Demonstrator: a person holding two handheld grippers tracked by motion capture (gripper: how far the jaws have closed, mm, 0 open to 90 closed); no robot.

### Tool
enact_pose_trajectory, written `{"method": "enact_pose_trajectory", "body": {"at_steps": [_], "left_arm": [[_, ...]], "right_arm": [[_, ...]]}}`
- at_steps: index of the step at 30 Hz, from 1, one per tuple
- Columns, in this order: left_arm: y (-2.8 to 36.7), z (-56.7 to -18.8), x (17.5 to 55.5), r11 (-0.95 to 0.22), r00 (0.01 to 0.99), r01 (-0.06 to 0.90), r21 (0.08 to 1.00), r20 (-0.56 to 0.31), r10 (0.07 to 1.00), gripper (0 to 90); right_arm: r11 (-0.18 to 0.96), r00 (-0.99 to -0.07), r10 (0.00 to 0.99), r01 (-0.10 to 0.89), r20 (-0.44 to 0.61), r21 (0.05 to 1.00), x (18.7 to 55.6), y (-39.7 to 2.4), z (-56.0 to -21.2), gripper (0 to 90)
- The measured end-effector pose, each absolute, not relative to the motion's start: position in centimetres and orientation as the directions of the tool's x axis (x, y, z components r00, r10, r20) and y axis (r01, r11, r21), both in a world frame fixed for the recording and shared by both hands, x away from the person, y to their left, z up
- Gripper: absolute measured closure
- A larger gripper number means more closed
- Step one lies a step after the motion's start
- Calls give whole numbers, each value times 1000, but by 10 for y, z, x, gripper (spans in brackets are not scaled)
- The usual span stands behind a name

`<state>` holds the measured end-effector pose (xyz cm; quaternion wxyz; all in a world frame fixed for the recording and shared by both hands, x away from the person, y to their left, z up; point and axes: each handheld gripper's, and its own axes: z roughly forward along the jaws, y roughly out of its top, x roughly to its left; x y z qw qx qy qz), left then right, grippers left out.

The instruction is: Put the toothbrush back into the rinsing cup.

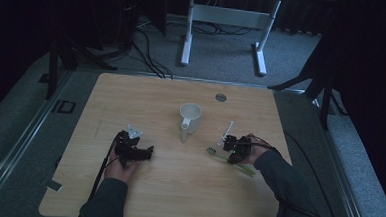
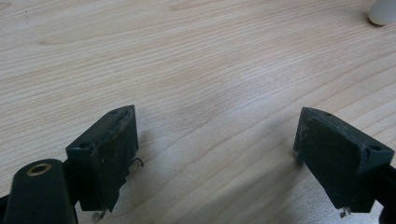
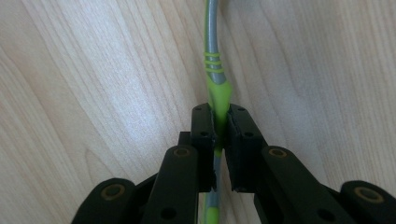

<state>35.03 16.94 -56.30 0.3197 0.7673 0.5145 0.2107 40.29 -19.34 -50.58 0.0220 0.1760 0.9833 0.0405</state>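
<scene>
Two grippers mid-table, well inside every table (image 1: 131,93) edge.

Wooden table (image 1: 177,188), white desk frame (image 1: 226,15)

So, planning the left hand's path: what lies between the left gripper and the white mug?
Bare wood: in the high view, nothing lies on the table between the left gripper and the white mug.

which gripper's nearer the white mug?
Right, narrowly. The right gripper sits just right of and nearer the person than the white mug, shut on a green-and-grey toothbrush. The left gripper lies farther off to its left, jaws open.
</scene>
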Motion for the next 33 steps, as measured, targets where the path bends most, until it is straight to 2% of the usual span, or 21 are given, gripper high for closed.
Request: {"method": "enact_pose_trajectory", "body": {"at_steps": [15,33], "left_arm": [[169,-563,350,-266,382,655,707,-6,924,143],[169,-563,350,-267,382,655,707,-5,924,142]], "right_arm": [[895,-921,388,376,-4,242,405,-199,-490,822],[829,-900,437,410,19,381,407,-201,-480,822]]}}
